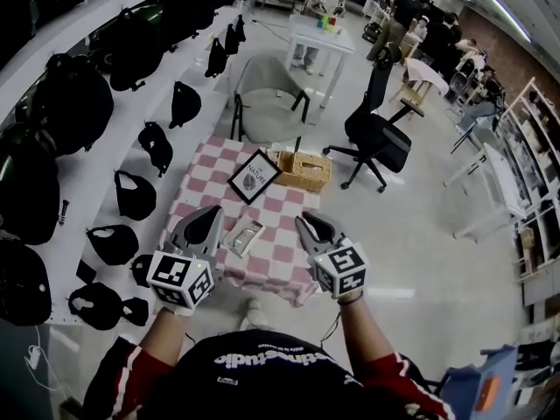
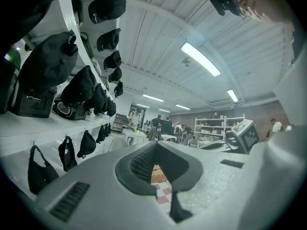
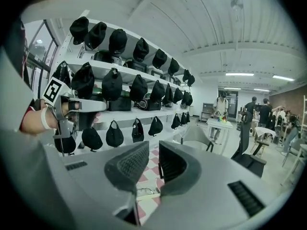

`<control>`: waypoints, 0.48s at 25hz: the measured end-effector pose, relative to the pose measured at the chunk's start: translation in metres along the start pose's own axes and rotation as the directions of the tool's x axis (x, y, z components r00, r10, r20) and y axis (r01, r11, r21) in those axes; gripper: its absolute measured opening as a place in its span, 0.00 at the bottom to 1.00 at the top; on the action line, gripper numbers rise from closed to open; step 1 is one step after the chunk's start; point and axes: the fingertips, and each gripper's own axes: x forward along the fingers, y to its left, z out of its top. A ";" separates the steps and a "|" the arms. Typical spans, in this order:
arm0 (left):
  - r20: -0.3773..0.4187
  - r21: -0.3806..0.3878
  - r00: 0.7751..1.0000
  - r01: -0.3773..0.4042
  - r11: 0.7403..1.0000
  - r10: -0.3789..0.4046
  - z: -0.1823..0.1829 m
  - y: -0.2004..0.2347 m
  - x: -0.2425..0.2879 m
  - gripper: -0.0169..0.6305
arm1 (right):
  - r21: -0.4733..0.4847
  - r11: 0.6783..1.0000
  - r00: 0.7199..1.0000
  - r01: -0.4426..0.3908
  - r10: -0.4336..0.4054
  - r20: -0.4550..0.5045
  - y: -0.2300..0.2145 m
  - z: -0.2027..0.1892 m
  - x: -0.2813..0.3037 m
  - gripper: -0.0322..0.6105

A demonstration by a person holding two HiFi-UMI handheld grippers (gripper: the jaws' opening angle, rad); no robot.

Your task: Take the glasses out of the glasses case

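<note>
Thin-framed glasses (image 3: 145,190) are lying in the open pale case (image 1: 243,237). The left tool (image 2: 156,146) is hovering closed and the right tool (image 3: 153,153) slightly parted, both empty. Reaching down is likely coming next.

Open-plan lab or office workroom: white wall shelves (image 1: 96,169) holding black caps (image 3: 112,86), black swivel office chair (image 1: 378,134), white metal storage racks (image 2: 216,126), ceiling strip lights (image 2: 200,59).

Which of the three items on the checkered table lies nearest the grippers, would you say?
The glasses case, toward the near side; the framed picture and wicker basket sit farther back.
</note>
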 end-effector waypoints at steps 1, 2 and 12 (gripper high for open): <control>0.001 0.004 1.000 -0.001 1.000 0.001 -0.001 -0.001 0.001 0.04 | -0.011 1.000 1.000 -0.008 0.008 -0.013 0.001 -0.004 0.003 0.14; 0.001 0.006 1.000 -0.003 1.000 0.003 -0.002 -0.001 0.001 0.04 | -0.023 1.000 1.000 -0.017 0.017 -0.026 0.001 -0.008 0.007 0.14; -0.039 0.003 0.998 -0.045 0.999 0.045 -0.024 0.006 0.005 0.04 | -0.088 0.989 0.981 -0.119 0.104 -0.161 0.004 -0.065 0.045 0.14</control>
